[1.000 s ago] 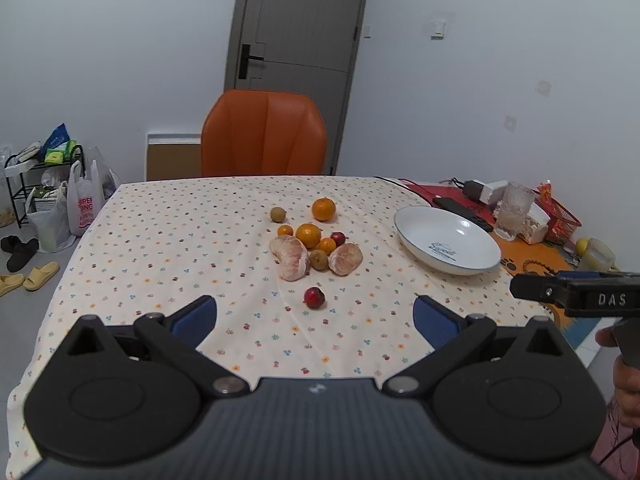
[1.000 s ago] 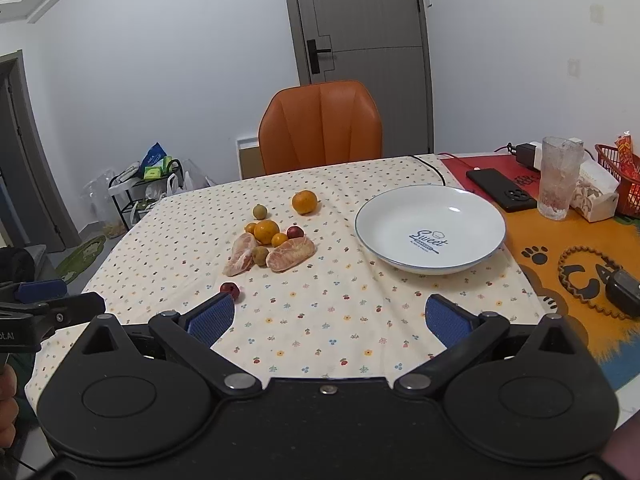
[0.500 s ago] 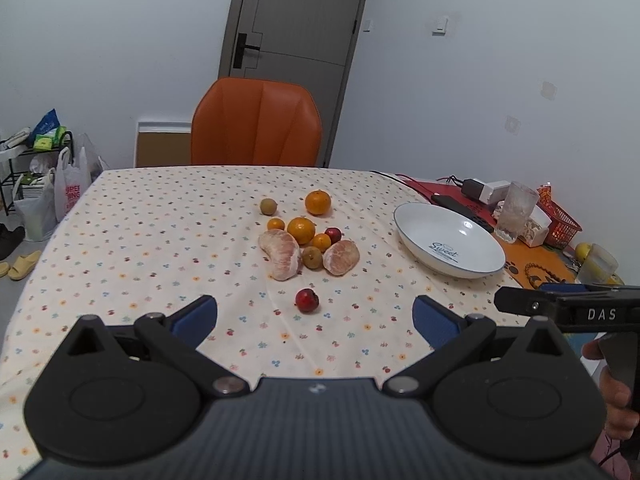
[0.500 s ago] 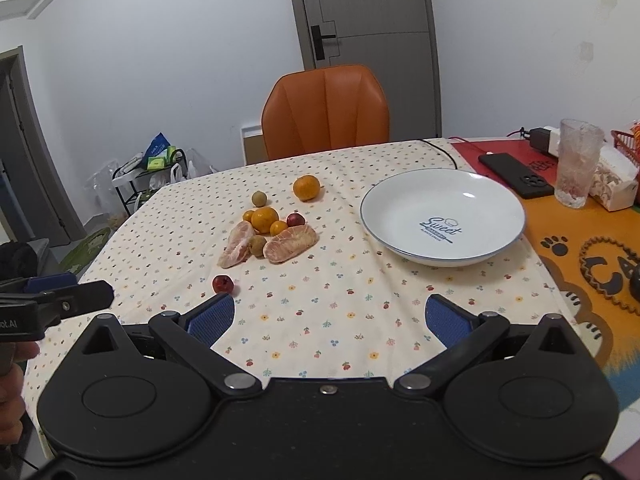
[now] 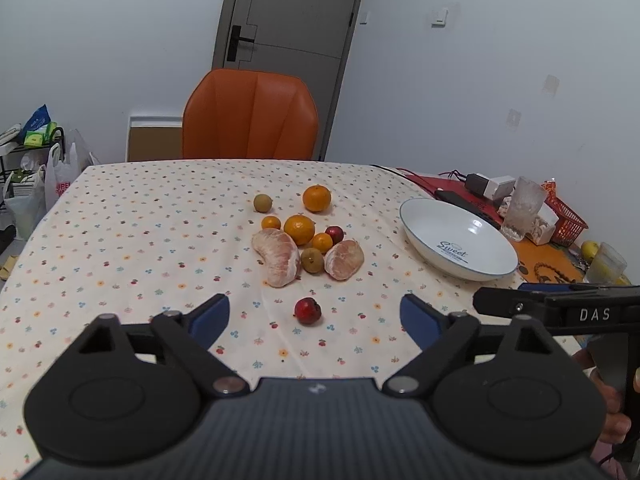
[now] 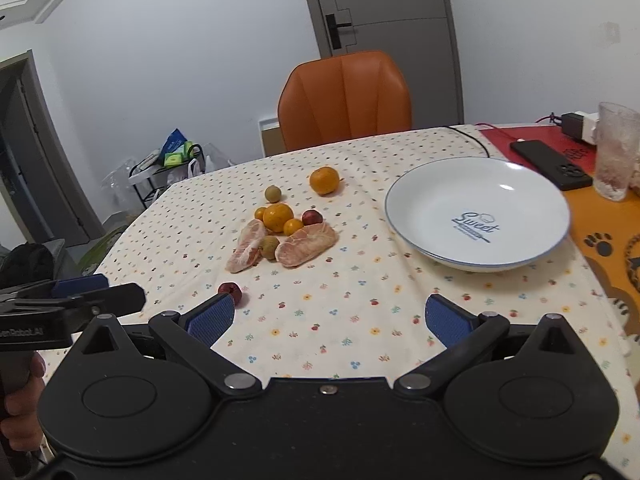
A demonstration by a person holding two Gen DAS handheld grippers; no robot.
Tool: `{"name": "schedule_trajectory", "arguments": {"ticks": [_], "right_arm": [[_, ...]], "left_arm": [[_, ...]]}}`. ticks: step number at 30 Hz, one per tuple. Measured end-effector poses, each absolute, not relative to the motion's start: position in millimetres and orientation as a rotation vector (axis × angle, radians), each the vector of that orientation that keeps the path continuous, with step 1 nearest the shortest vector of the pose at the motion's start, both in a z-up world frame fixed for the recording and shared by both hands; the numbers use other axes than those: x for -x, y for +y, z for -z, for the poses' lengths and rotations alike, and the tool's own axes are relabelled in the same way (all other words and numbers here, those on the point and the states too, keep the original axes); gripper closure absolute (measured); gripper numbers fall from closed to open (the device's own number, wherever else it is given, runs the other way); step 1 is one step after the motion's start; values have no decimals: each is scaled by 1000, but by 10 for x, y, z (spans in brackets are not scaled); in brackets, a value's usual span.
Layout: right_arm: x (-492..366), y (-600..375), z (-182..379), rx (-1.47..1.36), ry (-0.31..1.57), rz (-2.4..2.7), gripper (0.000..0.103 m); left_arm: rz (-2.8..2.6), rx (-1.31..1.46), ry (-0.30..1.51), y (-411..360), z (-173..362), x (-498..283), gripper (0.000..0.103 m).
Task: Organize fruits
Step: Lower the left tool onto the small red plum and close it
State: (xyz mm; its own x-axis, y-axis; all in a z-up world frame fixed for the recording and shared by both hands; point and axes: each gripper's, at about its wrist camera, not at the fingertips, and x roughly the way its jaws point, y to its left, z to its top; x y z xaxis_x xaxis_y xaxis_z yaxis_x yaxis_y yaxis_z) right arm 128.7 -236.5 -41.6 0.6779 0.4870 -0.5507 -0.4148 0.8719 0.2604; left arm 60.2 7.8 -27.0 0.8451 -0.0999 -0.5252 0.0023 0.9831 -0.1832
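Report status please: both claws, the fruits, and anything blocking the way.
Left claw open, just been closing a little, nothing between. Right claw open, empty. Fruits on tablecloth, red fruit nearest; plate empty. Nothing blocking.

**Camera positions: two wrist views, referenced to the white plate**

Left wrist view: set at the near table edge, left of the white plate [image 5: 460,248], looking forward and somewhat downward across the patterned tablecloth [image 5: 132,240]. The fruit cluster [image 5: 308,242] lies straight ahead at middle distance; the plate sits to its right. The right gripper [image 5: 556,304] enters at the frame's right edge.

Right wrist view: same table edge, closer to the white plate [image 6: 478,222], facing the same way. The fruit cluster [image 6: 282,234] falls left of centre.

Shared by both: plate, fruit cluster, tablecloth [image 6: 360,312], orange chair [image 5: 250,114] [image 6: 346,96] beyond the plate.
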Motion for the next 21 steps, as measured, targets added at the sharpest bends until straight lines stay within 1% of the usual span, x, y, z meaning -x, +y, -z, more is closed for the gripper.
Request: {"name": "schedule_trajectory", "arguments": {"ticks": [2,6,10,14,19,21], "right_arm": [[-1341,-2348,438,-123,660,-518,0],[-1413,-2304,469,-115,660,-532,0],[-1488,-2265,486,-111,651,-526,1],[-1594,-2245,513,-124,656,-532,6],[-1687,-2207,566,-141,666,-539,9],[-1733,-2194,592,-148,676,-541,13]], "left_arm": [[60,182,569,76,301,-656,18],[66,193,587,78,374,-767,28],[69,204,607,83,448,-870,34],[71,206,624,79,518,-964,39],[64,215,644,95,608,-1084,47],[63,221,653,105,643,-1136,50]]}}
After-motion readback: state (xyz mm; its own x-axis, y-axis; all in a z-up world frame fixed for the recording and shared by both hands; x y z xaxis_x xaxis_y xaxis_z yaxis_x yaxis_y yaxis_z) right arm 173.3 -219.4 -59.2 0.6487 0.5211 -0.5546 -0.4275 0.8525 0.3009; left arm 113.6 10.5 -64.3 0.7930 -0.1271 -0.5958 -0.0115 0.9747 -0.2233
